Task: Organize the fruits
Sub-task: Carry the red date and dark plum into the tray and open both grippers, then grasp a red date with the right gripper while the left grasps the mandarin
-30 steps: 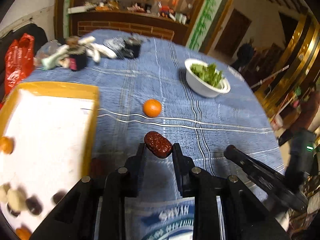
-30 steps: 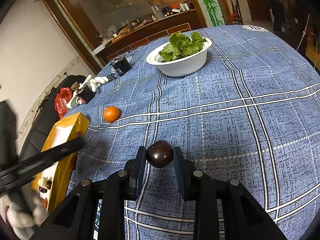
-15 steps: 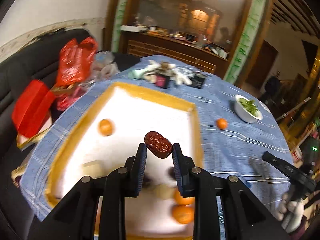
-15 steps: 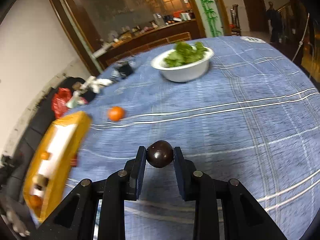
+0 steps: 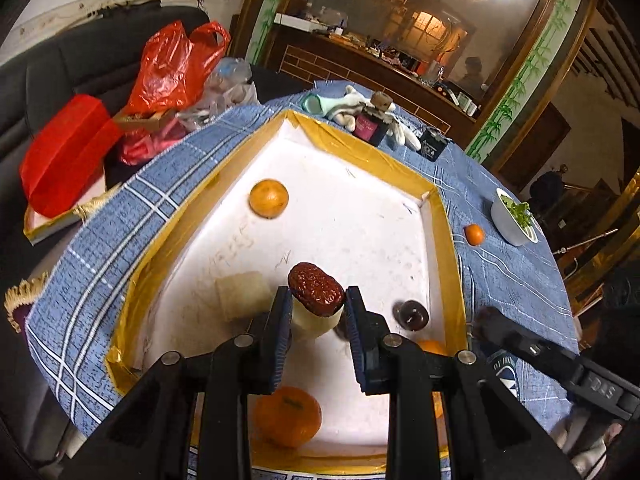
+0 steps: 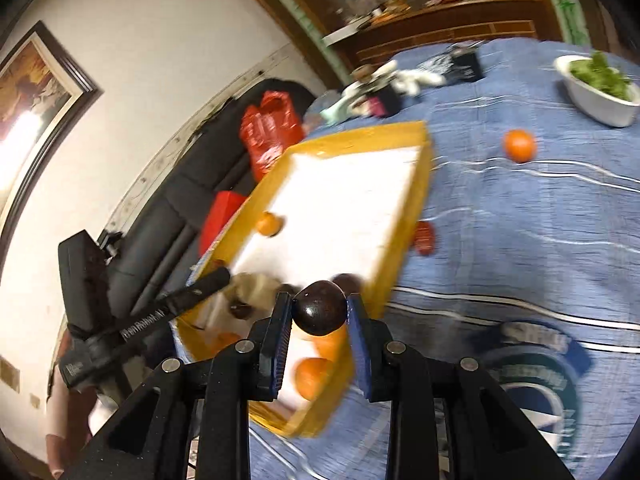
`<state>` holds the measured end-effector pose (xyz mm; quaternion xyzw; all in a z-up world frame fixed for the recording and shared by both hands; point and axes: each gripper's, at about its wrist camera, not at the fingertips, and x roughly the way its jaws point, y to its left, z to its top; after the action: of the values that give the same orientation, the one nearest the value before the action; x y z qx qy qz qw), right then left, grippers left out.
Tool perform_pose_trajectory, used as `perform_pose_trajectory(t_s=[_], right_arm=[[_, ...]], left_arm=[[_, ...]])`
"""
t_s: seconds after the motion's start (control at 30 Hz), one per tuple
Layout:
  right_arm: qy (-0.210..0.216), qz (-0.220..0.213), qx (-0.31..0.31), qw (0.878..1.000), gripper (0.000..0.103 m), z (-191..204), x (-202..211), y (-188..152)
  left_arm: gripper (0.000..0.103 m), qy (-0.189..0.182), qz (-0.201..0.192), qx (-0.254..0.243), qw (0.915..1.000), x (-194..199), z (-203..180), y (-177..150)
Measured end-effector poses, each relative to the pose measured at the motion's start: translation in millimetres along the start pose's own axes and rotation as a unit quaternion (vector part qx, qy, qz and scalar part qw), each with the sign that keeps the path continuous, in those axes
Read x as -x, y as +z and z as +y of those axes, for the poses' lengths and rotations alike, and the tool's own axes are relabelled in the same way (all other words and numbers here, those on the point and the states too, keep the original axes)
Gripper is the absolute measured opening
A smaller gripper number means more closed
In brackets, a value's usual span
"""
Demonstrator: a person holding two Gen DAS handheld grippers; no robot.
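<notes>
Fruit now over the tray
Left hand-held gripper (image 5: 316, 304) clamps a red date (image 5: 316, 289) above the yellow tray (image 5: 448, 240), no longer the worktop; right hand-held gripper (image 6: 319, 312) pinches a dark round fruit (image 6: 319, 308).

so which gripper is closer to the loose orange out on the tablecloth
Probably right. The right gripper, holding a dark round fruit, sits over the tray's near edge by the cloth. The left gripper, holding a red date, is over the tray's inside. The orange lies beyond the tray.
</notes>
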<state>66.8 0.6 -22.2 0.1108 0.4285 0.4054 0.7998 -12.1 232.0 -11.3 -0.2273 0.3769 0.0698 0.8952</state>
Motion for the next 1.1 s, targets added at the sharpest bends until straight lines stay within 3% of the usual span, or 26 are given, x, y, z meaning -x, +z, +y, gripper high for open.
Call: perform_pose_trajectory(t_s=[0.17, 0.27, 0.4, 0.57, 0.7, 0.93, 1.1], right_arm=[[-0.019, 0.010, -0.001, 1.000, 0.034, 4, -32, 14], [-0.021, 0.015, -0.014, 1.000, 0.043, 0, -43, 20], [-0.026, -0.013, -0.021, 0.999, 0.043, -8, -21, 28], [-0.116, -0.020, -0.008, 0.993, 0.043, -36, -4, 35], [-0.157, -0.007, 0.029, 0.987, 0.043, -44, -16, 34], [-0.191, 0.013, 0.116, 0.975, 0.040, -37, -45, 35], [-0.187, 0.031, 0.122, 0.974, 0.034, -48, -58, 34]], left_arm=[[0.050, -0.018, -0.002, 0.010, 0.9998, 8, 5, -2], [0.061, -0.027, -0.012, 0.015, 0.9995, 18, 10, 0], [0.062, -0.033, -0.027, 0.023, 0.9988, 27, 14, 3], [0.062, -0.051, -0.023, 0.025, 0.9981, 26, 10, 1], [0.062, -0.053, -0.016, 0.021, 0.9982, 22, 6, 1], [0.062, -0.051, -0.013, 0.018, 0.9984, 20, 4, 2], [0.062, -0.051, -0.003, 0.013, 0.9986, 13, -2, 2]])
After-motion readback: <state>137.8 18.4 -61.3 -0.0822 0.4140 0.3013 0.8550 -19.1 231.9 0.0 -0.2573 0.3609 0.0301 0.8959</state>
